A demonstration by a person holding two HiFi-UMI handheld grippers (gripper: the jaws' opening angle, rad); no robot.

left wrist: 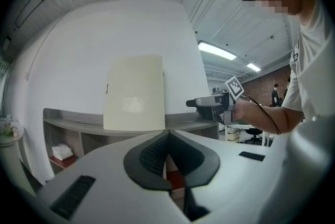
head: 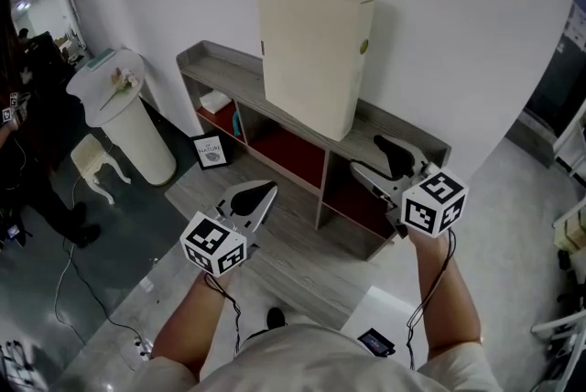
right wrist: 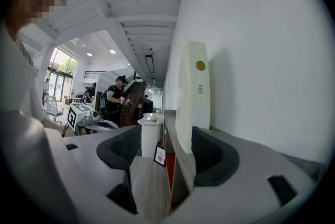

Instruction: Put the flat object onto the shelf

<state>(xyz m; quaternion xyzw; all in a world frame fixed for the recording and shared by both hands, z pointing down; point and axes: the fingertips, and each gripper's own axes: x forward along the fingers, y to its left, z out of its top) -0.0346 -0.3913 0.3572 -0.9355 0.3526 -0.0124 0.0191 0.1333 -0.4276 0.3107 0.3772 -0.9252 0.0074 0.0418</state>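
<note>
The flat object, a tall cream box (head: 311, 51), stands upright on top of the low grey shelf (head: 212, 65) and leans against the white wall. It also fills the middle of the left gripper view as the box (left wrist: 134, 93) above the shelf top (left wrist: 73, 121). In the right gripper view I see the box (right wrist: 192, 97) edge-on. My left gripper (head: 265, 190) hangs in front of the shelf, shut and holding nothing (left wrist: 167, 136). My right gripper (head: 369, 157) is open and empty near the shelf's right end (right wrist: 165, 144). Neither touches the box.
A white round pedestal (head: 124, 120) and a small white stool (head: 96, 163) stand left of the shelf. A framed picture (head: 210, 150) leans at the shelf's left foot. A folded white item (head: 215, 101) lies in one compartment. A person in black (head: 27, 106) stands at far left.
</note>
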